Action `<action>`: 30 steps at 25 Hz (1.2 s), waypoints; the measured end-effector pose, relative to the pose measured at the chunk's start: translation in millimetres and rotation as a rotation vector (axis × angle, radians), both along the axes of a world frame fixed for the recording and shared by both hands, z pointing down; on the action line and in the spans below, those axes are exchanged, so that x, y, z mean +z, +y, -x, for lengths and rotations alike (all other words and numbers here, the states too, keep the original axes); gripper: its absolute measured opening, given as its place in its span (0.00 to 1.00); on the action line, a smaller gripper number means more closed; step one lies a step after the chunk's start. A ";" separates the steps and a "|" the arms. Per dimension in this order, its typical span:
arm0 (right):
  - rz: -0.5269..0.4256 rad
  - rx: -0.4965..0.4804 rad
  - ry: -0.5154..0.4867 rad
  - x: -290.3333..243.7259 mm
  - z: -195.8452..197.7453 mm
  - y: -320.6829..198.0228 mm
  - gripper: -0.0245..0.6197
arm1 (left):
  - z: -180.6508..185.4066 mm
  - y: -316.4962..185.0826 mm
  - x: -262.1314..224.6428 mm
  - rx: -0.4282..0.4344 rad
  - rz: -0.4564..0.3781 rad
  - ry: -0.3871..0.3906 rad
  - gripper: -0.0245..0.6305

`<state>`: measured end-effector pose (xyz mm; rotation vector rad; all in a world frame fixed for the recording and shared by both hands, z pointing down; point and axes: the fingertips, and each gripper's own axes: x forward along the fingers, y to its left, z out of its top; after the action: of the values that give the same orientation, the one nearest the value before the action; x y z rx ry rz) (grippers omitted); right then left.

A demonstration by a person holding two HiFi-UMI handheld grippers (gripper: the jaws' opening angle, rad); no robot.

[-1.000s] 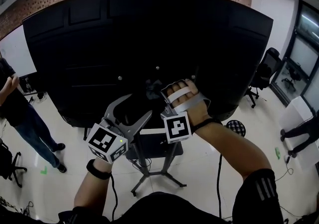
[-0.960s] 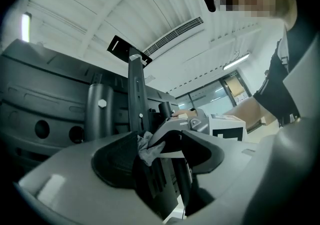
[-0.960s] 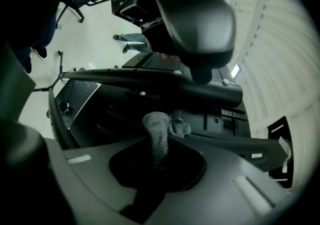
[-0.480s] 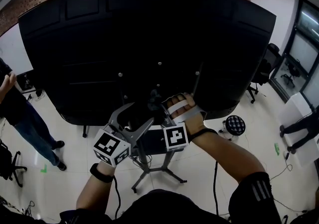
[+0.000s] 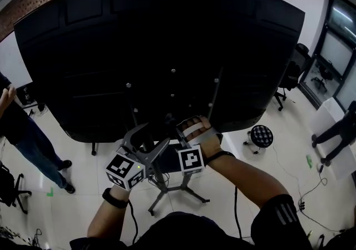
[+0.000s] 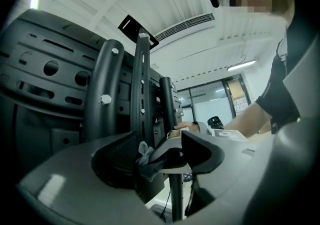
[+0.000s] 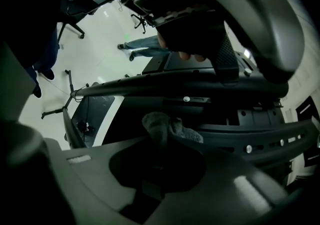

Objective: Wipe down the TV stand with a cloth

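While right gripper pinches cloth, stand post upright.

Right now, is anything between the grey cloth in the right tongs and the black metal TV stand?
Nothing visible does: the right tongs hold the crumpled grey cloth directly before the black metal TV stand; whether it touches is unclear.

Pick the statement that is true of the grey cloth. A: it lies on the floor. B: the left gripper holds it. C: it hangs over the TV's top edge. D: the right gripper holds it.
D: in the right gripper view, the right gripper has its fingers closed on the grey cloth, while the left gripper has its fingers apart, gripping nothing.
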<state>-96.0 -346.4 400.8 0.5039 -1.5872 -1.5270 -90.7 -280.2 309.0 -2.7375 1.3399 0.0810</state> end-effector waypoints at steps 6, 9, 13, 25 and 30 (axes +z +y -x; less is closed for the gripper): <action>0.130 -0.032 -0.180 -21.3 -19.8 30.0 0.10 | -7.2 2.4 -3.0 0.018 -0.006 0.007 0.50; 0.204 -0.060 -0.386 -62.1 -38.6 45.2 0.10 | -19.8 6.0 -17.6 0.038 -0.031 0.004 0.50; 0.174 -0.073 -0.557 -126.4 -75.2 50.8 0.10 | -45.1 8.1 -45.5 0.071 -0.077 -0.008 0.50; 0.018 0.011 -0.692 -240.3 -169.9 -7.3 0.10 | -123.5 -1.2 -114.3 0.159 -0.218 -0.013 0.50; 0.064 -0.019 -0.639 -240.5 -157.2 -32.8 0.10 | -140.8 -11.7 -119.3 0.148 -0.222 -0.023 0.50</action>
<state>61.2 -379.3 160.2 1.0141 -2.1114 -1.3950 50.1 -291.9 189.7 -2.6356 1.0515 0.1960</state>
